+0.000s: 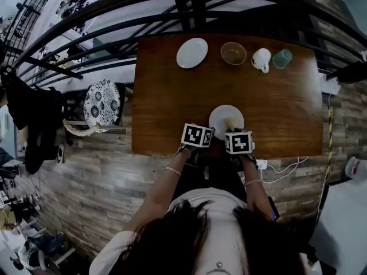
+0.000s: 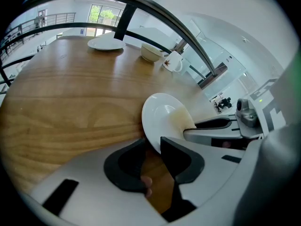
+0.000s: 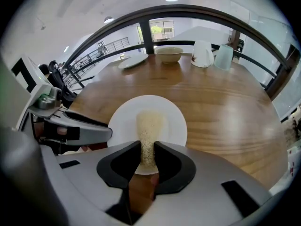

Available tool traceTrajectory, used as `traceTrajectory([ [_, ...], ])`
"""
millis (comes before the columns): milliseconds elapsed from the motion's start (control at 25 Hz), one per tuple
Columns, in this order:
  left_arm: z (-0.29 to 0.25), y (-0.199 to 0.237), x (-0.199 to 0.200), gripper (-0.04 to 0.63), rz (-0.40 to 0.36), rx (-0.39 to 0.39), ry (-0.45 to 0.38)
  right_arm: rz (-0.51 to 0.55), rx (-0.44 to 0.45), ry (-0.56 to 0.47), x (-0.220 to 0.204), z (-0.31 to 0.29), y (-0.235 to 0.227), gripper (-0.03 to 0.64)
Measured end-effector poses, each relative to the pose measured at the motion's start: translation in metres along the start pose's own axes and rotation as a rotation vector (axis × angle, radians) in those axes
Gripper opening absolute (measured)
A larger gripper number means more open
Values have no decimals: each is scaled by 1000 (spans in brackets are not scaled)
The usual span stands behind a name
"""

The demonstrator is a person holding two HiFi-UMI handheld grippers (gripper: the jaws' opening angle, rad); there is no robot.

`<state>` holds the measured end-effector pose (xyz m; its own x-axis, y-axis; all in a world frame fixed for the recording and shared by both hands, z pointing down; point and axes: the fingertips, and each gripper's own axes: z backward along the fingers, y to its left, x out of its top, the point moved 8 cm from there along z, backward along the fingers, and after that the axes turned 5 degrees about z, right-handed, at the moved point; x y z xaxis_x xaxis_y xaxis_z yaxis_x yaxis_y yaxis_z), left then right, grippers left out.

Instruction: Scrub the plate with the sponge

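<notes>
1. The plate [image 1: 226, 114] lies on the table [image 1: 281, 107], at the edge nearest the person. Other crockery [image 1: 192, 52] stands well apart from the plate, along the far edge.
2. Left hand-held gripper [image 2: 153, 145]: clenched on the plate's near-left rim, which runs in between the jaw tips. Judged to be an anchor that stops the plate sliding.
3. Right hand-held gripper [image 3: 148, 147]: grasping the sponge [image 3: 149, 126], pinched at its near end.
4. Key relation: the sponge's long axis continues the line of the right jaws. It runs from the plate's near rim out to the plate's centre, and the free end rests on the white surface there. The plate thus lies straight ahead of and below this hand-held gripper.
5. Both hand-held grippers sit side by side at the plate's near rim, equally close to it.
6. Judgement: scrubbing falls to the right hand. Strokes along the sponge's axis cover only the centre strip, so the plate's left and right portions need sideways sweeps.
</notes>
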<state>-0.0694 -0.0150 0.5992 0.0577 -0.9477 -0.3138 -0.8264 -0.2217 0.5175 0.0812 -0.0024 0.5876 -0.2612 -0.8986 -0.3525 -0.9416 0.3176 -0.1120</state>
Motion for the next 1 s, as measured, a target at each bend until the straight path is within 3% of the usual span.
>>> traceTrajectory([
  [240, 1, 1, 0, 103, 2, -4, 2, 81, 75, 1, 12, -8, 29, 103],
  [360, 1, 2, -1, 103, 1, -6, 2, 92, 60, 0, 14, -12, 27, 103],
  [680, 1, 4, -1, 103, 5, -11, 6, -42, -31, 10, 12, -1, -22, 103],
  [1000, 1, 4, -1, 103, 11, -12, 11, -88, -78, -11, 14, 4, -37, 103],
])
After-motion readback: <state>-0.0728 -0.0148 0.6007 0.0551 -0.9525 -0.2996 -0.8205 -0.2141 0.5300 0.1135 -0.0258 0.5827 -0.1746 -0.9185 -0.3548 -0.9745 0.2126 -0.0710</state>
